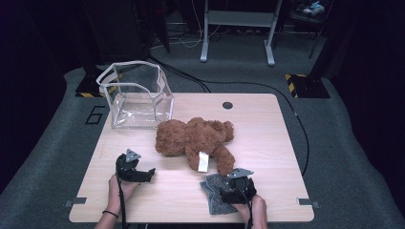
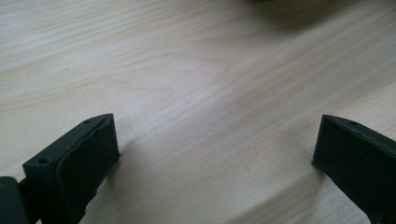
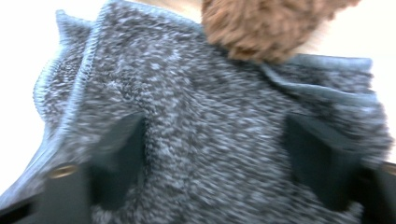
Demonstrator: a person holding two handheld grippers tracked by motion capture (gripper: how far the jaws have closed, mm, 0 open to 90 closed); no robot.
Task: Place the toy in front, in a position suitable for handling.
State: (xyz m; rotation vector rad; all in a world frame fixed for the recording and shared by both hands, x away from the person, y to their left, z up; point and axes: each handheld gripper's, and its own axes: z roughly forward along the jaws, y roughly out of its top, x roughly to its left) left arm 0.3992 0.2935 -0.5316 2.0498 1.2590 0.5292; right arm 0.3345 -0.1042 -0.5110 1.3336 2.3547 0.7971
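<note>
Dark carpet and a grey metal stand [image 1: 237, 28] fill the background behind the pale wooden table [image 1: 267, 129] I'm working on. Far left on it, at the back corner, stands a clear plastic zip bag [image 1: 136, 95], its white-edged mouth flopped open upward; as far as I can see through its walls, it holds nothing. I judge it's been left open that way so things can be dropped in.

Nearer me, my left gripper [image 1: 143, 174] sits low over bare wood. In the left gripper view its jaws are spread wide with nothing between them except tabletop [image 2: 201, 93], so it looks parked and ready.

Mid-table, a brown teddy bear [image 1: 193, 136] lies flat with a white label [image 1: 203, 162] hanging off it; one paw [image 3: 266, 25] rests on the edge of a grey knitted cloth [image 1: 212, 188].

My right gripper [image 1: 236, 191] is down on that cloth at the near right. In the right gripper view the jaws stand well apart, pressed into the grey knit [image 3: 210, 130], not yet closed on it. My guess is the cloth is what I'm after, with the paw pinning its far edge.
</note>
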